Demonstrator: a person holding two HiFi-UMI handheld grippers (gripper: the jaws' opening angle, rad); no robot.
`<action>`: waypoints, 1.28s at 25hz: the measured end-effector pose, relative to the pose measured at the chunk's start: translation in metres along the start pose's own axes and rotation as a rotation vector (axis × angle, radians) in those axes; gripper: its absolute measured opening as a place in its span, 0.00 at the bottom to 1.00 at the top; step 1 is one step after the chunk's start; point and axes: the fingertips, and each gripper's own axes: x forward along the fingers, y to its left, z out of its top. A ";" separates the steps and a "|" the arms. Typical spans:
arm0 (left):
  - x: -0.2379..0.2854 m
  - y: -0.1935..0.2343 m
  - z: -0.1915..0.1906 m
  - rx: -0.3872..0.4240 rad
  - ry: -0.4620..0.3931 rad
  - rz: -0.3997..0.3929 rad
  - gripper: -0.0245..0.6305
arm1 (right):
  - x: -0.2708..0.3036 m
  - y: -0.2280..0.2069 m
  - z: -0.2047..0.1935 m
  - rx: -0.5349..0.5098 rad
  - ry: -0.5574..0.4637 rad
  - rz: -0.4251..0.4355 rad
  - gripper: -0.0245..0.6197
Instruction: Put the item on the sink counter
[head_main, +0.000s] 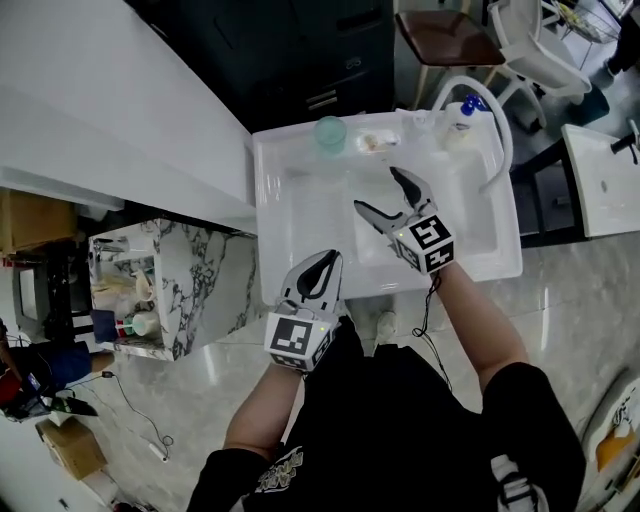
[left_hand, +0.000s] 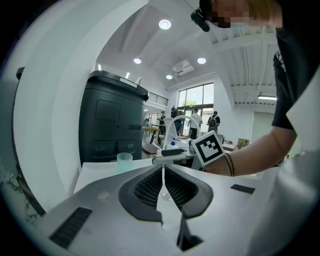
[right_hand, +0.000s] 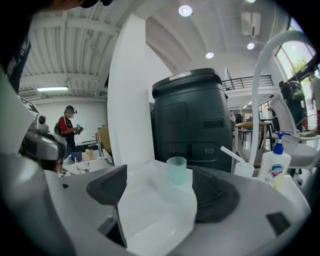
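Currently my right gripper (head_main: 378, 190), jaws wide apart and empty, has the upright green cup (head_main: 330, 133) dead ahead on the sink counter (head_main: 280, 140), nearer it than my closed, empty left gripper (head_main: 322, 262).

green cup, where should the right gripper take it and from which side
Take the green cup across its side wall around mid-height, coming level from the basin side. It stands upright on the sink's back ledge, and the open right gripper faces it.

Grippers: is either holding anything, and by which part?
Nothing is held. The left gripper is shut on nothing; the right gripper is open over the sink. The cup stands free on the sink's back rim.
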 end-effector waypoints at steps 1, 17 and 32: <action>-0.002 -0.005 0.001 0.002 -0.005 0.005 0.08 | -0.008 0.004 0.002 -0.005 -0.002 0.008 0.75; -0.048 -0.080 0.008 0.030 -0.065 0.076 0.07 | -0.128 0.059 0.029 -0.138 -0.116 0.053 0.12; -0.096 -0.067 0.006 0.025 -0.072 0.098 0.08 | -0.150 0.144 0.032 -0.045 -0.117 0.099 0.12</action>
